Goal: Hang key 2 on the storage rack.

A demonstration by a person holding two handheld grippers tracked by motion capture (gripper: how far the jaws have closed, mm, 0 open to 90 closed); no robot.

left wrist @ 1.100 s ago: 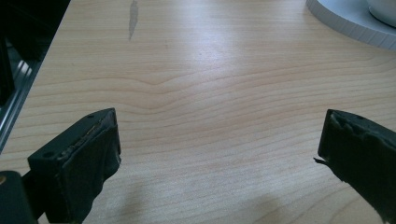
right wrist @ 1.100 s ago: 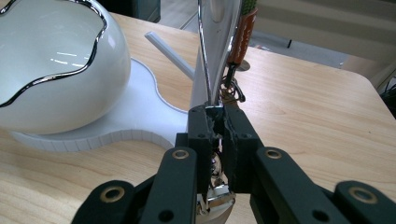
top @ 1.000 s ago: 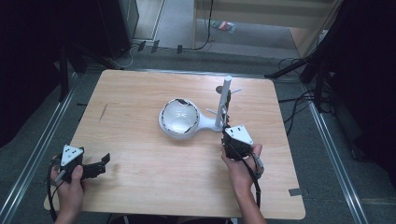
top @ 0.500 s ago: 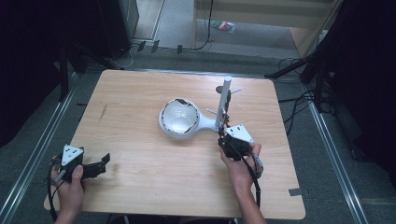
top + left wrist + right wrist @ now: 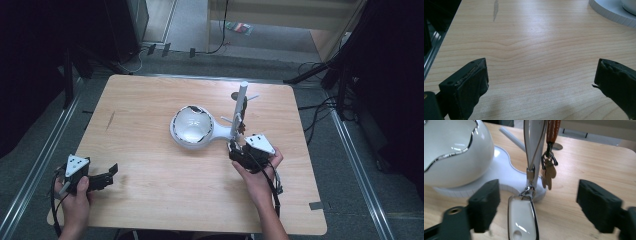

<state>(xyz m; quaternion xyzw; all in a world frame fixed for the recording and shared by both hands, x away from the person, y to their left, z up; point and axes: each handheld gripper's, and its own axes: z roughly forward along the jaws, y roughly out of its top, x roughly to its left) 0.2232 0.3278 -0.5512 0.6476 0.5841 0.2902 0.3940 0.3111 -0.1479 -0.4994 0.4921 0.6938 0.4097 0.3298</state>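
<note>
Wood-grain table (image 5: 150, 200) carrying the whole set-up.

Lower left of high view: resting left gripper (image 5: 107, 172) low over bare boards, well apart from the work. Showing jaws spread wide in left gripper view (image 5: 540, 75), gripping nothing.

Centre of high view: noting white stand (image 5: 192, 125), domed base at left, thin post (image 5: 242, 100) with side pegs rising at its right.

Just right of centre, below the post: pointing right gripper (image 5: 234, 150) at the post's foot. Having just been opening its jaws; in right gripper view (image 5: 537, 195) both pads standing clear, so released. Still bracketing white fob (image 5: 522, 220) at bottom centre of that view, untouched on either side. Tracing the fob's clip up into a pale strap (image 5: 530, 150) running along the post. Seeing brown keychain (image 5: 549, 171) dangling just to the right of the strap, close beside the post.

Step in hand, as judged: letting go of the fob after hanging it on the stand. Cannot tell whether the fob's lower end is touching the table, nor whether the strap's loop is seated on a peg, the top being cut off at the upper edge.

Next move, as judged: backing straight out along the jaw line, avoiding brushing fob or strap, avoiding nudging the neighbouring keychain.
</note>
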